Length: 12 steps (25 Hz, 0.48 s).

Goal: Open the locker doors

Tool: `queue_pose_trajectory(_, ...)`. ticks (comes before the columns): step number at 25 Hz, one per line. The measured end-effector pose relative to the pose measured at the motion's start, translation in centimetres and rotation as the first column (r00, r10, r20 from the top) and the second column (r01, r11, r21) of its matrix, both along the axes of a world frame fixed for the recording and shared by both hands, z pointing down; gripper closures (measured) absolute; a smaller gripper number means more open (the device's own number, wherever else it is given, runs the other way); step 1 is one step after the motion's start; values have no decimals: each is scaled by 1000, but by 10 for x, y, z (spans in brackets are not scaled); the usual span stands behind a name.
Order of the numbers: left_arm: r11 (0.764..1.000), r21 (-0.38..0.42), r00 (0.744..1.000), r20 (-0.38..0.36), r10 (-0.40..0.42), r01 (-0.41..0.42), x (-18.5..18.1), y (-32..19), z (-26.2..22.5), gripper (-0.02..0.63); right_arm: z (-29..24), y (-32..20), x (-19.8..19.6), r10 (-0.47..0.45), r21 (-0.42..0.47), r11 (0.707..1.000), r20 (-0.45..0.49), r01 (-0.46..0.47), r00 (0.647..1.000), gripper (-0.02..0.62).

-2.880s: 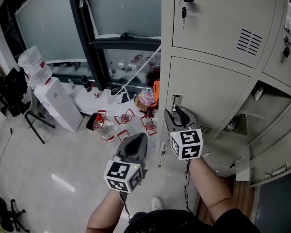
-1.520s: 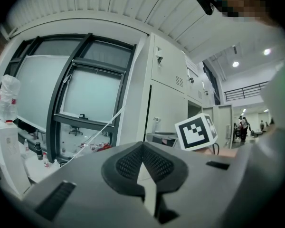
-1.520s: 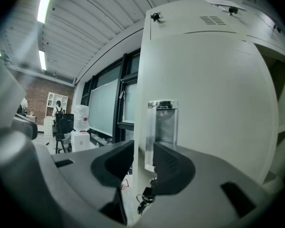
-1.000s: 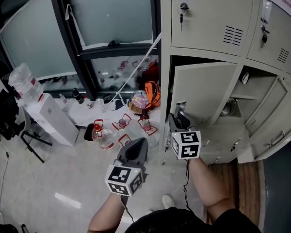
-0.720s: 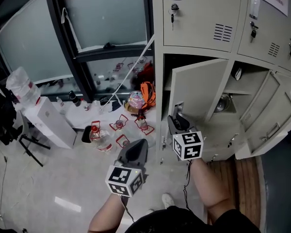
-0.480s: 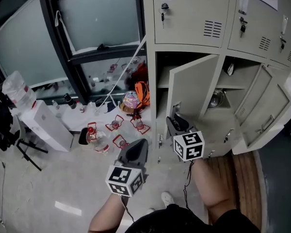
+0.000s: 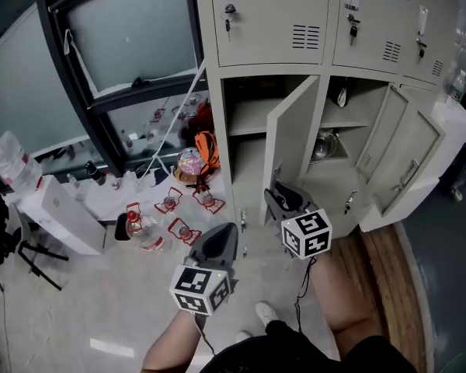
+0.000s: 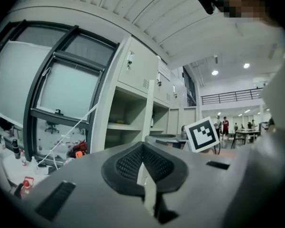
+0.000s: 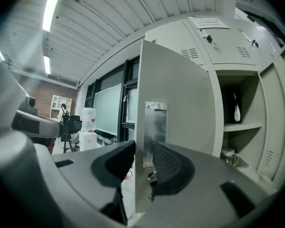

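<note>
Pale speckled floor [image 7: 78,301] meets a bank of beige sheet-metal lockers [image 7: 264,22] with louvred vents and keys in the locks; their paper notice is too small to read. The right hand-held gripper [image 7: 279,194] clamps its ribbed black pads on the free edge of the lower locker door [image 7: 291,142], which stands swung wide; the jaws have just eased slightly wider. The left hand-held gripper [image 7: 224,231] is clenched on nothing, near the floor.

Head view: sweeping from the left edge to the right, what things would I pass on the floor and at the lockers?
From the left: water jug → plastic bottle on the floor → orange bag → left open locker door → right open locker door.
</note>
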<state>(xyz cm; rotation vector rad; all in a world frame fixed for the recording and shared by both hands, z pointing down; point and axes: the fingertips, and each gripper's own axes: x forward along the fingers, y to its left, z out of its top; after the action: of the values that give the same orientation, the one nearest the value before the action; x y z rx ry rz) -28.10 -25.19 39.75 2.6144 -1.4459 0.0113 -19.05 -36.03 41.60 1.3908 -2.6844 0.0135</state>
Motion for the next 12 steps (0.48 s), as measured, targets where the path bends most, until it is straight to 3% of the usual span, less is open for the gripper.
queue_pose_trajectory(9, 996, -1, 996, 1, 90, -90, 24, 8, 3, 604, -2, 23, 38, 140, 61, 989, -23, -138, 990, 449)
queue_pose_trajectory(12, 993, -3, 993, 0, 118, -118, 33, 9, 5, 604, -2, 27, 43, 180, 74, 981, -18, -178, 983, 363)
